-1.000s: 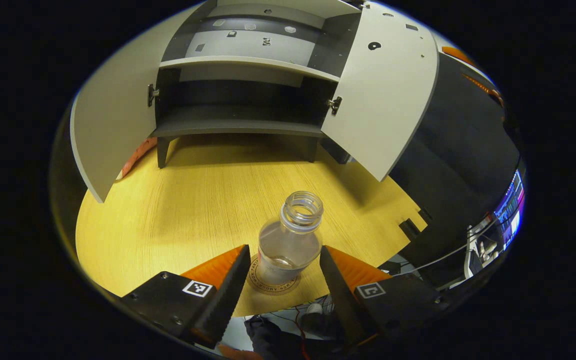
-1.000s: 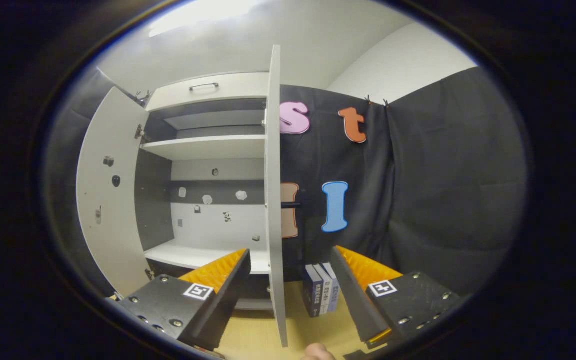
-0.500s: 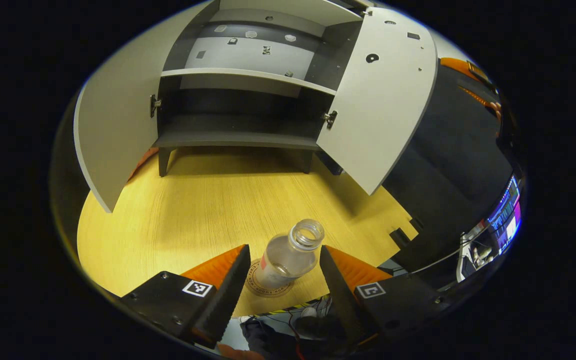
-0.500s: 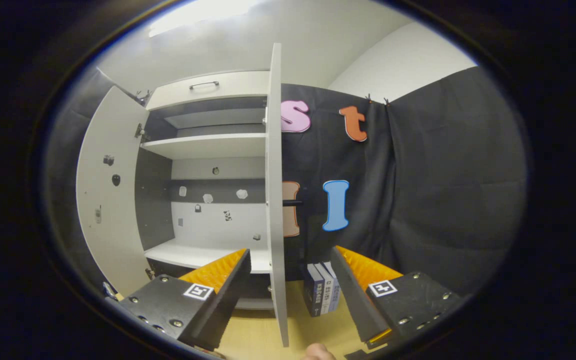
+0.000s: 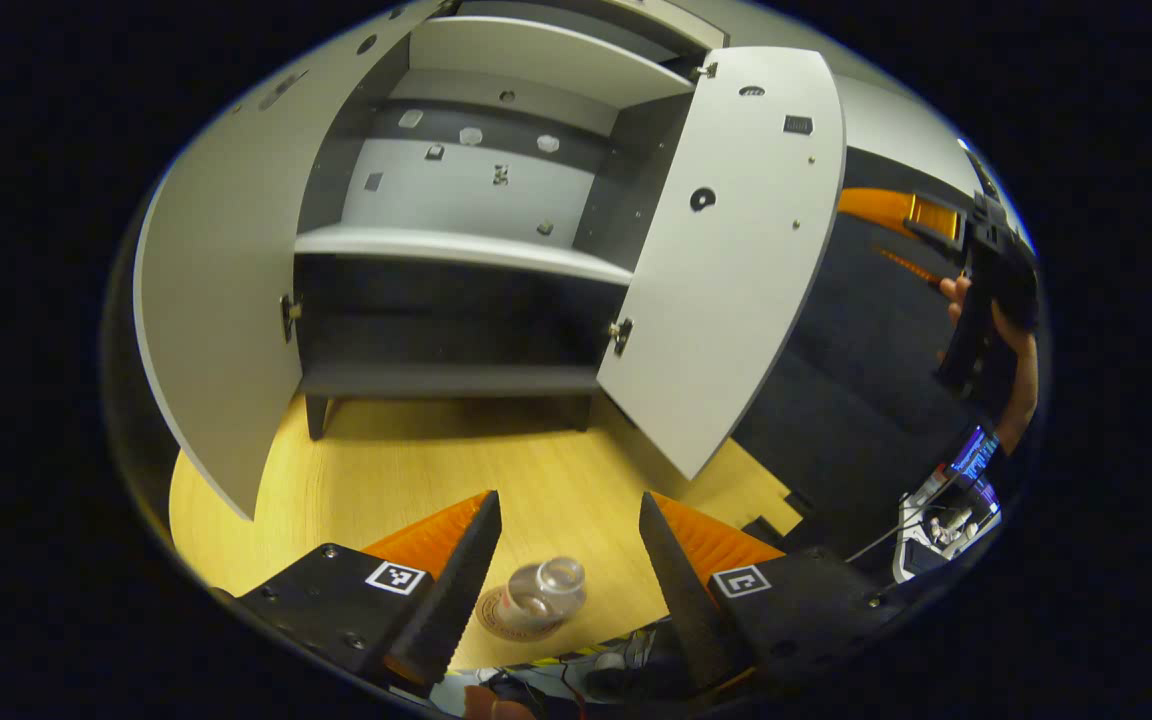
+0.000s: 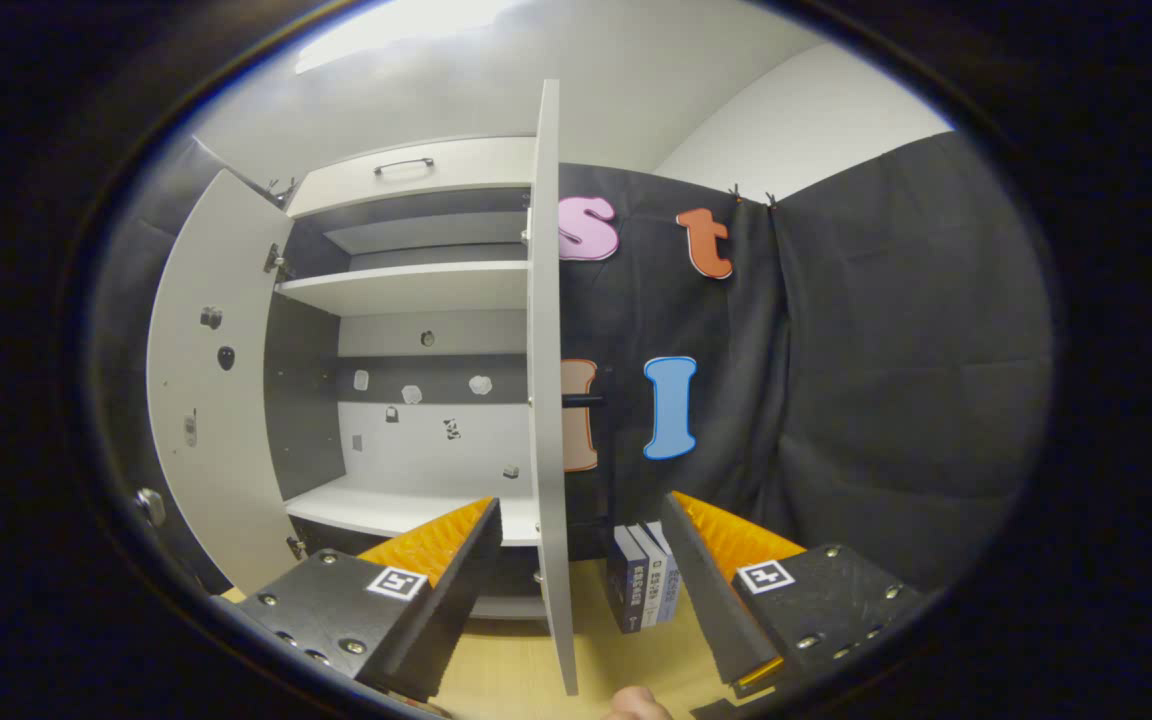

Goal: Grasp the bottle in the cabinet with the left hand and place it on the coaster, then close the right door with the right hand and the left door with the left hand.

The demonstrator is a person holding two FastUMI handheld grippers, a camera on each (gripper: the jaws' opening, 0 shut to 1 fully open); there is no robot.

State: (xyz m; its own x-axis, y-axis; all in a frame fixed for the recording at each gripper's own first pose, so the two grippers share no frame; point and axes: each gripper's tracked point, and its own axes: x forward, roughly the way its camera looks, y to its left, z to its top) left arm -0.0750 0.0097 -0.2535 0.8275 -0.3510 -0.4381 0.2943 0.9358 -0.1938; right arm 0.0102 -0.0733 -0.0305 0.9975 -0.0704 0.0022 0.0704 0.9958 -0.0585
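On the wooden table [image 5: 356, 480], in front of the cabinet [image 5: 456, 240], the bottle [image 5: 541, 590] stands upright on the coaster [image 5: 496, 622], clear and uncapped, apparently empty. It looks light and thin-walled, so a nudge would tip it; it needs no further hold, as I judge the placing step done.

Going left to right from the cabinet's opening: the left door [image 5: 226, 290] is swung wide. The shelf space between the doors shows no bottle. The right door [image 5: 726, 260] hangs open at an angle, and beyond it, well apart, a hand carries the right gripper [image 5: 981, 260].

The left gripper [image 5: 564, 560] hovers above the bottle with its jaws spread, touching nothing. In the right gripper view the right gripper [image 6: 581, 570] is likewise spread and holds nothing; the right door's free edge [image 6: 546, 400] runs straight up between its fingers, with books [image 6: 644, 590] just beyond on the table.

The doors are stiff, flat panels on hinges, light to swing. A push on the outer face near the free edge should shut each; pinching the thin edge risks slipping, and a slam could shake the bottle
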